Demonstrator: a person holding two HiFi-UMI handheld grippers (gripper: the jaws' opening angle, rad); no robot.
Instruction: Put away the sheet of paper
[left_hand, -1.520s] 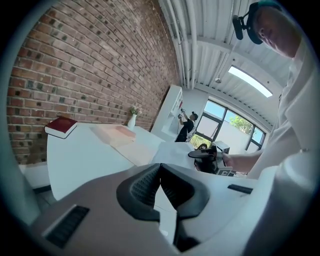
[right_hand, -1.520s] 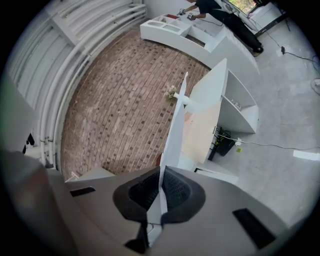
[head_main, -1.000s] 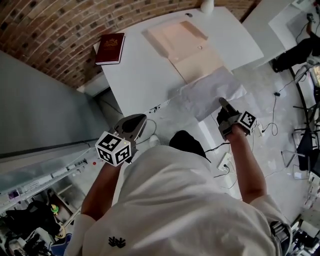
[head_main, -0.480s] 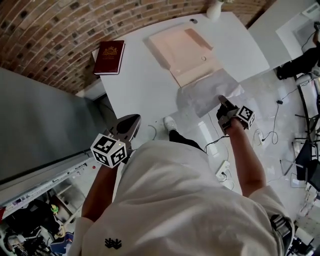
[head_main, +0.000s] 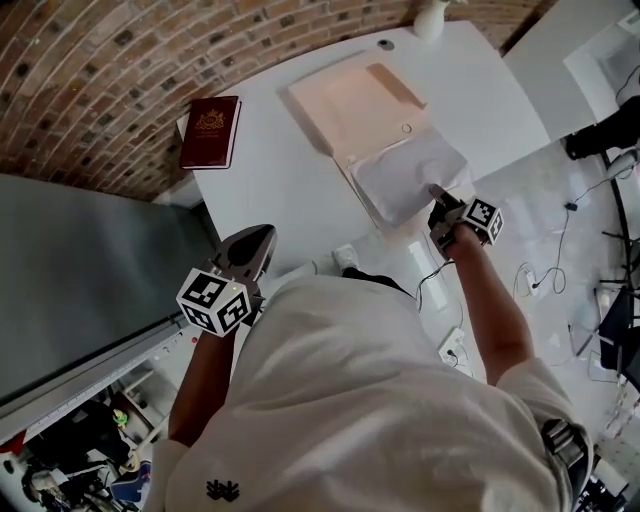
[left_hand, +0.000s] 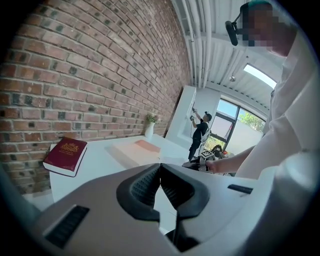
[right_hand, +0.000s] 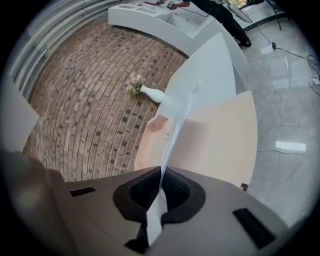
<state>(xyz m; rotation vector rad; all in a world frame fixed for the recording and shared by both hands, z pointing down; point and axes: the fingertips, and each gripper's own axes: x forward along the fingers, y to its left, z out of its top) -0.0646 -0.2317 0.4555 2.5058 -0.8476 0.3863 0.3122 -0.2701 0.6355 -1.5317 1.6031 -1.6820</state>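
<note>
So that the sheet of paper can slide into the pink folder it lies over, the right gripper pinches its near edge between tight fingers. The left gripper hangs back, fingers closed, empty.

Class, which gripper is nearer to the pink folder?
Right. The right gripper holds the sheet of paper over the pink folder's near end; the left gripper hangs beyond the table's edge.

The right gripper pinches the near edge of the sheet of paper, which lies over the open peach folder on the white table. The left gripper hangs just off the table's near edge.
</note>
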